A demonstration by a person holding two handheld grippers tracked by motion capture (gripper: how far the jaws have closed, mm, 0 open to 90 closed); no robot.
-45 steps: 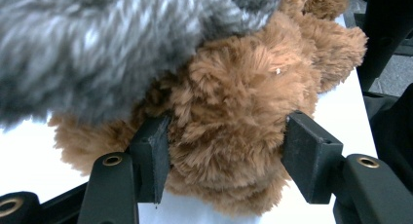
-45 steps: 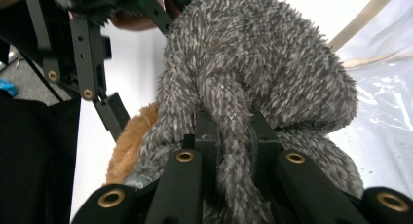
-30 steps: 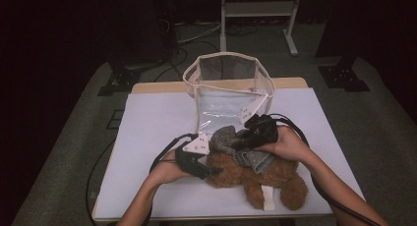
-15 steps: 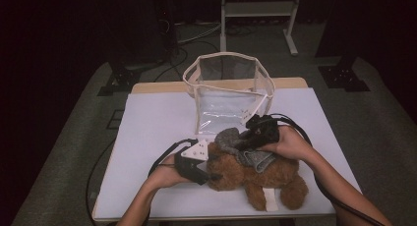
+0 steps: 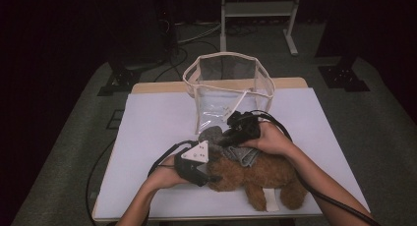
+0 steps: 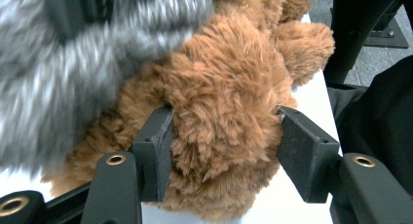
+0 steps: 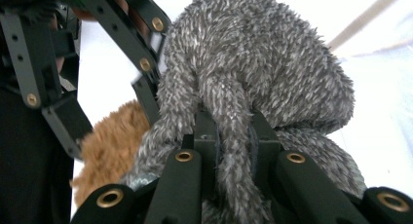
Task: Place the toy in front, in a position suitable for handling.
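1. Work area: a brown teddy bear (image 5: 255, 174) lies on its side at the near middle of the white table (image 5: 152, 123). A grey fuzzy cloth (image 5: 219, 137) is draped over its head end. A clear bag (image 5: 228, 91) with a cream rim stands open just beyond them.
2. Left gripper (image 5: 209, 176): the jaws stand wide around a brown plush lobe of the bear (image 6: 219, 136), one pad (image 6: 156, 151) on each flank. The fur looks only lightly pressed. Close further before any pull, since plush compresses and slips.
3. Right gripper (image 5: 231, 137): the jaws are narrow and pinch a fold of the grey cloth (image 7: 234, 151) between them. Hold this pinch deep in the fold, not at the fringe.
4. Judged step: separate the cloth from the bear. Anchor the bear low against the table with the left gripper, then lift the cloth up and toward the far side with the right.
5. Keep the trailing cables (image 5: 162, 157) away from the bag rim.
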